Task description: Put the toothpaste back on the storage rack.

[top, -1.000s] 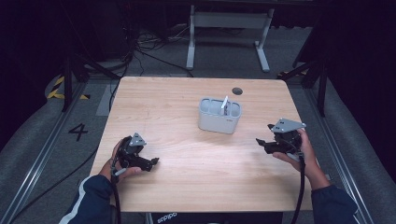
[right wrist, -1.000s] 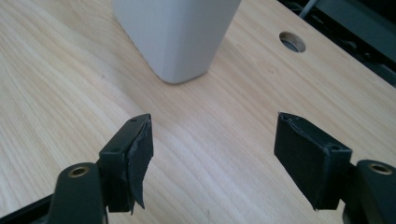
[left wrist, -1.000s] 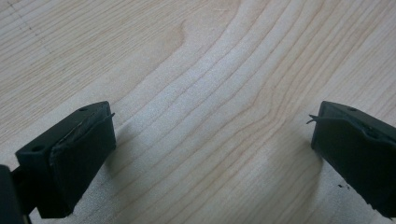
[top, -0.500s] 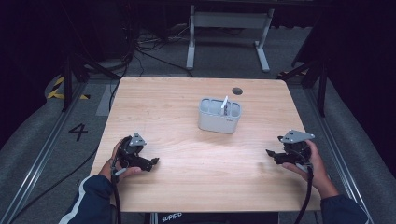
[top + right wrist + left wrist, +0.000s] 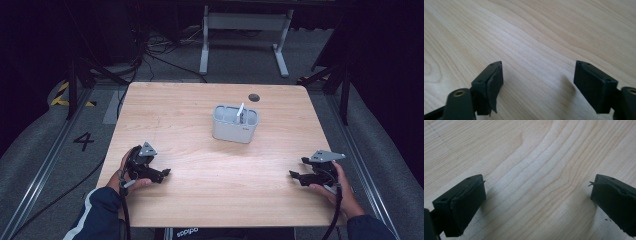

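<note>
Your right hand-held gripper (image 5: 296, 175) now sits lower at the desk (image 5: 210, 185) edge, jaws just widened, empty; your left hand-held gripper (image 5: 164, 173) rests unmoved, open, empty.

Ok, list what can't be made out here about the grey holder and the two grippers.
- Grey holder, high view: its walls hide the inside, and the white item standing in it is too small to identify.
- Left gripper, high view: too small to judge its jaws; its own view shows them apart over bare table.
- Right gripper, high view: likewise.

Black claws (image 5: 165, 172) (image 5: 294, 176); pale wood-grain table (image 5: 200, 115); grey caddy (image 5: 235, 124).
</note>
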A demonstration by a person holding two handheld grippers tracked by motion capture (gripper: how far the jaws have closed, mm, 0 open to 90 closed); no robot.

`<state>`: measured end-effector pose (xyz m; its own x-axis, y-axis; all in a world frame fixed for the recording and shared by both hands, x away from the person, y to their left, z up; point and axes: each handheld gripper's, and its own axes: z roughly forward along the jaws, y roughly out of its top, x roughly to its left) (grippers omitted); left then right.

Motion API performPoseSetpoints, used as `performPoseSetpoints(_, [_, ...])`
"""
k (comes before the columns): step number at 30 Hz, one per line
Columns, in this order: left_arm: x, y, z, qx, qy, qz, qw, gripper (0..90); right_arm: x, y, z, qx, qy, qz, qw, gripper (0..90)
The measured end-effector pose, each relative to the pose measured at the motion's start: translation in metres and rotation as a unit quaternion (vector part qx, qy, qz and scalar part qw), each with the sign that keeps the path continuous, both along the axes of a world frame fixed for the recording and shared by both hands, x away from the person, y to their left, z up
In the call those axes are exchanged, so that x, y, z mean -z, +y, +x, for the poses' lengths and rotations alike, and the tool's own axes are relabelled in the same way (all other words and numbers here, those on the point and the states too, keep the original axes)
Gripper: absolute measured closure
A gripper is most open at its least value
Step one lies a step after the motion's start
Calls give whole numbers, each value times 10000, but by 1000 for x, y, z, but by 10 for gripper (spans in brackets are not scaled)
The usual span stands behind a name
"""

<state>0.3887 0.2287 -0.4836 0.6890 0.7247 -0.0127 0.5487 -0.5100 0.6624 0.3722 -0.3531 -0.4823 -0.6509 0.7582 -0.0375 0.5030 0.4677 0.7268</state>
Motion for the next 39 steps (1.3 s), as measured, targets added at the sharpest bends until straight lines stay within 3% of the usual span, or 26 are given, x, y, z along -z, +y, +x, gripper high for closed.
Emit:
performPoseSetpoints(3, [-1,0,1,22,36,35,10000,1,4,-6,2,-12,58,232,9997,195])
performPoseSetpoints(28, [0,-1,0,-29,-5,10,10000,1,4,-6,3,94,85,200,9997,151])
performPoseSetpoints(39, [0,-1,0,-28,-2,5,10000,2,4,-4,0,282,77,210,9994,148])
